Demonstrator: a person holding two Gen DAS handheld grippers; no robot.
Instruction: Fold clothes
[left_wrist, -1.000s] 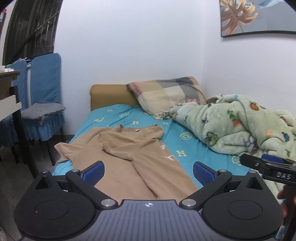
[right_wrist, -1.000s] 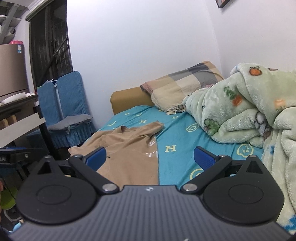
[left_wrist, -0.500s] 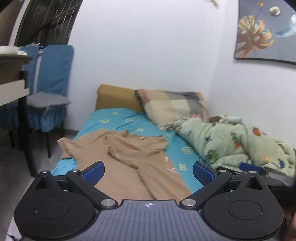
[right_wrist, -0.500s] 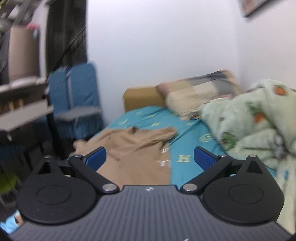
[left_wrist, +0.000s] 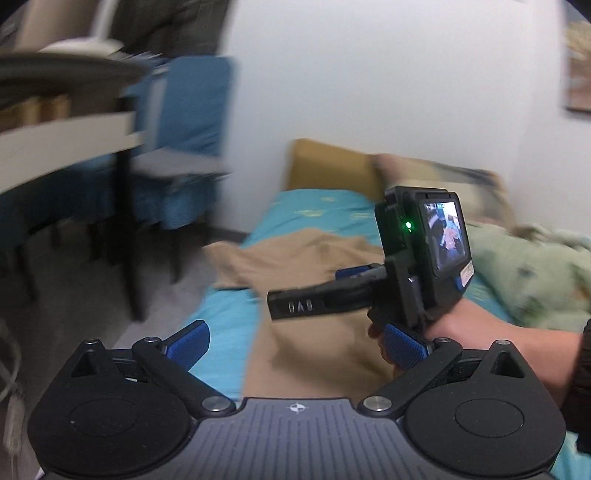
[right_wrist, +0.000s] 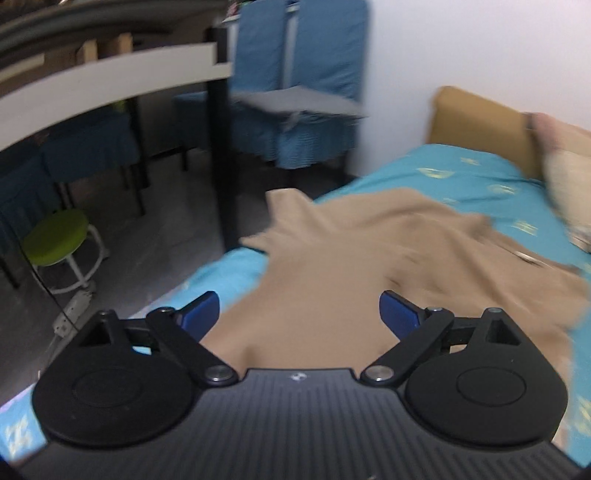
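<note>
A tan shirt (right_wrist: 369, 258) lies spread and rumpled on the blue bed sheet (right_wrist: 461, 177); it also shows in the left wrist view (left_wrist: 295, 258). My left gripper (left_wrist: 295, 343) is open and empty, above the near end of the shirt. My right gripper (right_wrist: 299, 314) is open and empty, just above the shirt's lower part. In the left wrist view the right gripper's body (left_wrist: 417, 266) with its lit screen hangs over the shirt, held by a hand. Both views are blurred.
A dark table (right_wrist: 110, 81) and blue-covered chairs (right_wrist: 295, 74) stand left of the bed. A green stool (right_wrist: 55, 236) and a power strip (right_wrist: 72, 310) are on the floor. A pillow (left_wrist: 443, 184) and a green blanket (left_wrist: 535, 273) lie at the bed's right.
Both grippers have swung left and down toward the shirt. The right gripper has come into the left wrist view, over the shirt. Both stay open.
</note>
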